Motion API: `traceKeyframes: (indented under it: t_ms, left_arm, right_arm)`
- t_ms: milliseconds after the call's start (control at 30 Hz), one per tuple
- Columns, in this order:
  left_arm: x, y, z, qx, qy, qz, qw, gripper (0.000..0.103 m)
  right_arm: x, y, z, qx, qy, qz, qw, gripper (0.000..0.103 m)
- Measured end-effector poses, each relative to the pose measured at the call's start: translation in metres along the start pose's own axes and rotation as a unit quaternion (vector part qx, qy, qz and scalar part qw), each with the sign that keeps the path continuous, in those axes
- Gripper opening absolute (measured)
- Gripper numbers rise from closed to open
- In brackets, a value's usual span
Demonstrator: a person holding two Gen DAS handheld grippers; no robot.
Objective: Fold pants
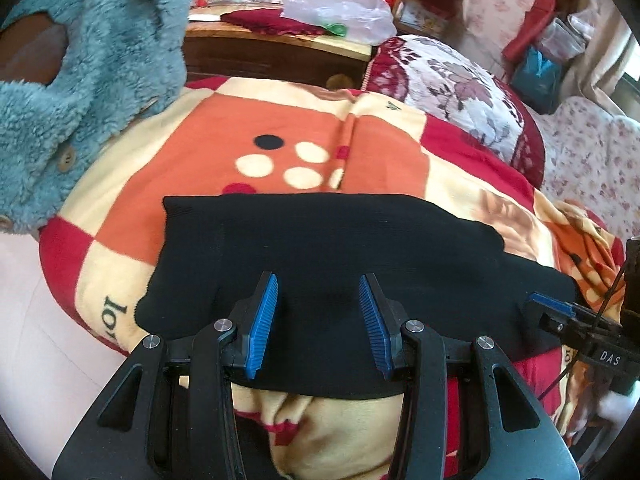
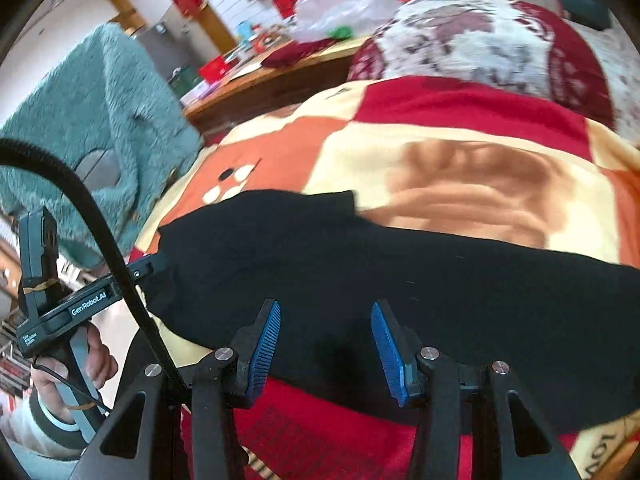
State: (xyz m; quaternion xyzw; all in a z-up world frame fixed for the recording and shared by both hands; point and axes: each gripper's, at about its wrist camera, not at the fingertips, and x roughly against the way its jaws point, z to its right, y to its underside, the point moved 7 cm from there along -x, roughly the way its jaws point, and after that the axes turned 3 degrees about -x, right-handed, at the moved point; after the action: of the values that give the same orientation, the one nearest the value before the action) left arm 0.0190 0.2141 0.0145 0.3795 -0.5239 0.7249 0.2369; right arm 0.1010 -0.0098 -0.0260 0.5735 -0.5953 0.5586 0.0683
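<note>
A bed fills both views, spread with a checked red, orange and cream blanket [image 1: 380, 132]. At its left edge a teal fleece garment [image 1: 92, 80] hangs, cut off by the frame. The black pants [image 1: 320, 256] lie folded across the blanket's near edge, their right end running out of the right wrist view. The left gripper [image 1: 318, 316] hovers over them, blue pads apart, gripping nothing. The right gripper [image 2: 326, 344] is likewise spread above the cloth. A floral quilt [image 1: 460, 84] is bunched at the far right; clutter behind it blurs.
</note>
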Motion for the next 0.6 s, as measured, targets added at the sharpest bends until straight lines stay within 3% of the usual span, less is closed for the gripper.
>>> traceKeyframes:
  t_ms: [267,600]
  left_arm:
    - [-0.003,0.0,-0.012,0.002,-0.01,-0.002,0.9999,0.042]
    - [-0.017,-0.007,-0.037,0.012,-0.035,-0.006,0.9993,0.042]
  right_arm:
    - [-0.024,-0.006,-0.017,0.02,0.002,-0.017,1.0,0.049]
    - [-0.033,-0.033,-0.021,0.037,0.026,-0.002,0.999,0.051]
